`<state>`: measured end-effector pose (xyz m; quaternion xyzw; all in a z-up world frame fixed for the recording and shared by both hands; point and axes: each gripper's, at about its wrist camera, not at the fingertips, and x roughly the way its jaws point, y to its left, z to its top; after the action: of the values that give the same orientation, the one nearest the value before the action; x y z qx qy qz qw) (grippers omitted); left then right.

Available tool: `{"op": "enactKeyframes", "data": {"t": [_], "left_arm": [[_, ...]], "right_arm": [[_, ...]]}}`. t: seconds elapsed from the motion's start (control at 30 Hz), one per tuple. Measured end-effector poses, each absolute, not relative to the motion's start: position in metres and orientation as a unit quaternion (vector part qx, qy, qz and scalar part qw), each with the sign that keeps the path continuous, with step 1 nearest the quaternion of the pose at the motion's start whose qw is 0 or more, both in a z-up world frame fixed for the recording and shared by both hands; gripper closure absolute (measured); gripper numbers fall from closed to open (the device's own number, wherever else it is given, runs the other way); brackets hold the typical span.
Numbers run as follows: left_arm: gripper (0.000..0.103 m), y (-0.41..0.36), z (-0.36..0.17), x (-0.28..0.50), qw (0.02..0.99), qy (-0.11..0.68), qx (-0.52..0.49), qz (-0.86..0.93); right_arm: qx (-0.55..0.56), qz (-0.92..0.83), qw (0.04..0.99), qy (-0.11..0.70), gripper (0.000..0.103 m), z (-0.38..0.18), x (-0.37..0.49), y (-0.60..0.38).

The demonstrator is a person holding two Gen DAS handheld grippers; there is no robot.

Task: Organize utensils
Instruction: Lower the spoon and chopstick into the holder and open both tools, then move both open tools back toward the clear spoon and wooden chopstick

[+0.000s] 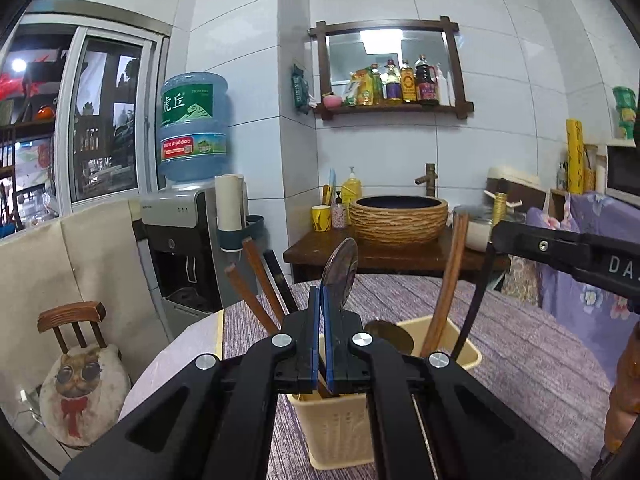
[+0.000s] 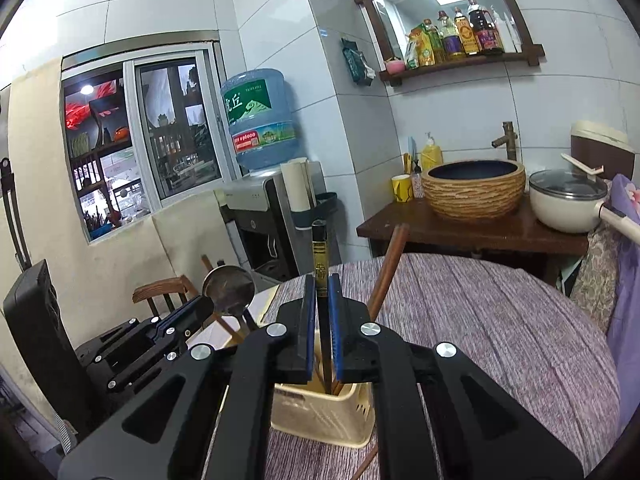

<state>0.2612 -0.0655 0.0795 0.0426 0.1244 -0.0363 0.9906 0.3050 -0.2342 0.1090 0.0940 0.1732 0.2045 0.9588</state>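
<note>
Over the yellow holder (image 1: pixel 336 428), the left claw (image 1: pixel 322 300) pinches a metal spoon (image 1: pixel 340 270) while the right claw (image 2: pixel 322 292) clamps a black chopstick (image 2: pixel 320 256).

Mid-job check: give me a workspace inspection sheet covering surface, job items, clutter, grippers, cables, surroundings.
Surface: round table under a purple striped cloth.
Job's things: cream utensil holder on the table, already holding wooden chopsticks; one chopstick lies on the cloth by its base.
Clutter: nothing seen on the rest of the cloth.
Grippers: left gripper shut on a metal spoon, bowl upward; right gripper shut on a dark chopstick with gold print; both over the holder.
Cables: nothing seen.
Surroundings: water dispenser, basin on a wooden stand, white pot, bottle shelf.
</note>
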Motion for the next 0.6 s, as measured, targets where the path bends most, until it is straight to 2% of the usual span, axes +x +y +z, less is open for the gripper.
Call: {"op": "enactKeyframes", "data": {"t": [0.37,0.43,0.47,0.5,0.53,0.57,0.6], "left_arm": [[0.096,-0.061,0.054,0.257,0.984,0.163,0.048,-0.048],[0.085,-0.061,0.054,0.251,0.984,0.162,0.047,-0.052],[0.07,-0.06,0.055,0.246,0.984,0.16,0.042,-0.057],[0.056,-0.058,0.056,0.241,0.986,0.155,0.037,-0.056],[0.051,-0.057,0.056,0.237,0.987,0.151,0.034,-0.054],[0.047,-0.055,0.057,0.231,0.987,0.147,0.032,-0.054],[0.046,-0.055,0.058,0.225,0.987,0.147,0.032,-0.057]], "right_arm": [[0.098,0.197,0.957,0.188,0.095,0.083,0.298,-0.237],[0.093,0.193,0.958,0.189,0.094,0.081,0.295,-0.237],[0.092,0.189,0.959,0.189,0.09,0.08,0.292,-0.237],[0.093,0.186,0.959,0.191,0.082,0.078,0.29,-0.238],[0.098,0.182,0.959,0.193,0.076,0.077,0.288,-0.24],[0.105,0.178,0.959,0.195,0.065,0.074,0.284,-0.242],[0.108,0.172,0.959,0.198,0.062,0.072,0.28,-0.244]]}}
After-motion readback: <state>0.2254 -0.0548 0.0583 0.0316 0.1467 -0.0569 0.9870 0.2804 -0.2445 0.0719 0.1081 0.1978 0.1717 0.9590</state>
